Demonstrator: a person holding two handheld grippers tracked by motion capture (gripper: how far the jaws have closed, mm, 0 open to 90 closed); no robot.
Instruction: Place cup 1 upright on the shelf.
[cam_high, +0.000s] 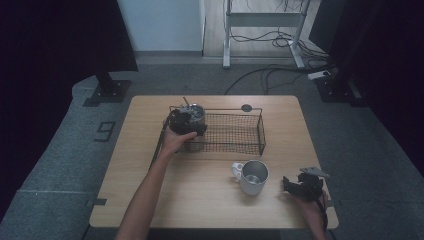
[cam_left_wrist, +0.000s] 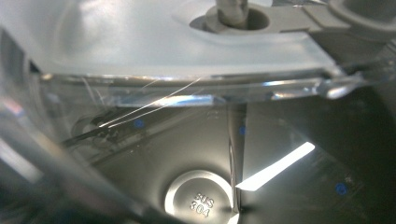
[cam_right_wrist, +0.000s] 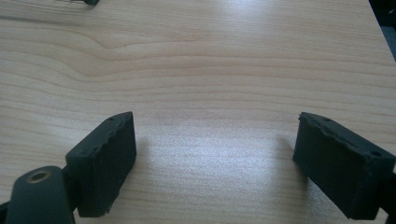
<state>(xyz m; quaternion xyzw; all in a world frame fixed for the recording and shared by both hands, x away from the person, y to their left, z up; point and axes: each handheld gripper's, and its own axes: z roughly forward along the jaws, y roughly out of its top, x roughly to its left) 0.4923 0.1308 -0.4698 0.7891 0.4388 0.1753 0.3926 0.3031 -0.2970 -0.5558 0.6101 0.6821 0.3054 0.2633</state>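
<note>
right gripper (cam_high: 291, 186), nearest the camera at the table's (cam_high: 200, 200) near right corner, sits with jaws parted and nothing between them — its own view gives bare wood grain and two black pads (cam_right_wrist: 105, 163) well apart. left gripper (cam_high: 186, 123) is at the left end of the wire basket (cam_high: 240, 131), up against a lidded steel cup with a straw (cam_high: 192, 116) standing inside it; in the left gripper view the clear lid rim (cam_left_wrist: 187, 88) and the stamped steel base (cam_left_wrist: 201, 200) sit right at the lens, so the jaws look closed on the cup's rim, though the contact itself is hidden. judgement: step in hand is placing or lifting this cup at the basket. to do it well — keep the cup upright, move straight up or down so the base stays off the wire wall, and do not let the straw catch on the top rail. white mug (cam_high: 251, 176) stands on the table, near the right gripper, just outside the basket's front edge; likely next in line, so keep that hand parked clear of its handle.
</note>
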